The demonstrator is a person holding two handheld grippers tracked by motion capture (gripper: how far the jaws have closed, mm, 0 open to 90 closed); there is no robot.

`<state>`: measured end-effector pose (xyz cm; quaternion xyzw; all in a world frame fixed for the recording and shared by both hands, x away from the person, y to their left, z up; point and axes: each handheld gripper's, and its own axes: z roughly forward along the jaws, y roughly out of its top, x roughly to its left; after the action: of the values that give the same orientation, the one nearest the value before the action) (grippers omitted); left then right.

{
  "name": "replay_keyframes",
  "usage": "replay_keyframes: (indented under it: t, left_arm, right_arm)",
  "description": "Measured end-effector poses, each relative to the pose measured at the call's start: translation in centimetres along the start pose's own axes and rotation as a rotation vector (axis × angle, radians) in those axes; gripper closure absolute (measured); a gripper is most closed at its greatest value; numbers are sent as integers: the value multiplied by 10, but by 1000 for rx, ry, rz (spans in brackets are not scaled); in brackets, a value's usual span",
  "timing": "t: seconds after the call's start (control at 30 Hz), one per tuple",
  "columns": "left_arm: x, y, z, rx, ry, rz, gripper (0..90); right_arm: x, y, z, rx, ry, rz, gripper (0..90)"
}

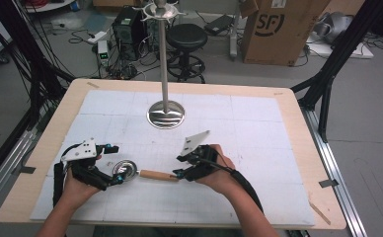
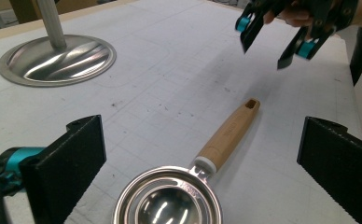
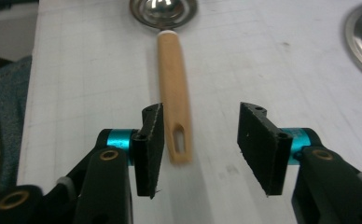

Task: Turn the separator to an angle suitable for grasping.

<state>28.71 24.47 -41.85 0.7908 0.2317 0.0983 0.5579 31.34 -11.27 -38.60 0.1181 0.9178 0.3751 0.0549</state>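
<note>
- The ladle [image 1: 142,173] lies flat on the white mat [image 1: 258,148], in front of the stand base [image 1: 166,114]
- Left gripper [image 1: 111,168], jaws apart, flanks its bowl without touching
- Right gripper [image 1: 178,173], jaws apart, hovers over its wooden handle end

A shiny silver ladle [image 2: 170,203] with a tan wooden handle lies on white gridded mat [image 1: 258,123].

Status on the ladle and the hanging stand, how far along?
Done: the ladle lies flat on the white mat, wooden handle toward the right gripper.
In hand: nothing. Right gripper's jaws stand apart above the handle end, off it. Left gripper is open, its jaws either side of the bowl without touching.
Left: probably gripping the ladle and hanging it on the stand, whose hooks look bare.
</note>
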Motion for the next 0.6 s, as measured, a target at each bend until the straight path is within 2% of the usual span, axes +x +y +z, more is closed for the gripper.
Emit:
replay_keyframes:
  t: [0.1, 0.17, 0.2, 0.27, 0.3, 0.47, 0.5, 0.53, 0.6]
  left_arm:
    - [0, 0, 1, -6, 4, -5, 16]
    - [0, 0, 1, -3, 0, -3, 16]
    - [0, 0, 2, -2, 1, -5, 16]
    - [0, 1, 3, -1, -2, -6, 16]
    - [0, 1, 3, -1, -2, -6, 16]
    - [-1, 2, 6, 1, -10, 0, 16]
    - [-1, 2, 6, 1, -10, 0, 16]
    - [-1, 2, 7, -1, -9, -3, 16]
    - [-1, 1, 8, 1, -13, -6, 16]
  right_arm:
    - [-3, -16, -22, -29, -63, 54, 455]
    - [-4, -21, -27, -37, -77, 68, 441]
    - [-5, -33, -41, -55, -127, 112, 421]
    - [-4, -44, -53, -75, -158, 145, 411]
    - [-4, -49, -58, -82, -162, 164, 404]
    - [-4, -71, -77, -143, -208, 196, 373]
    - [-4, -71, -77, -143, -208, 196, 373]
    - [-4, -79, -83, -179, -225, 222, 355]
    - [-5, -83, -84, -196, -230, 232, 346]
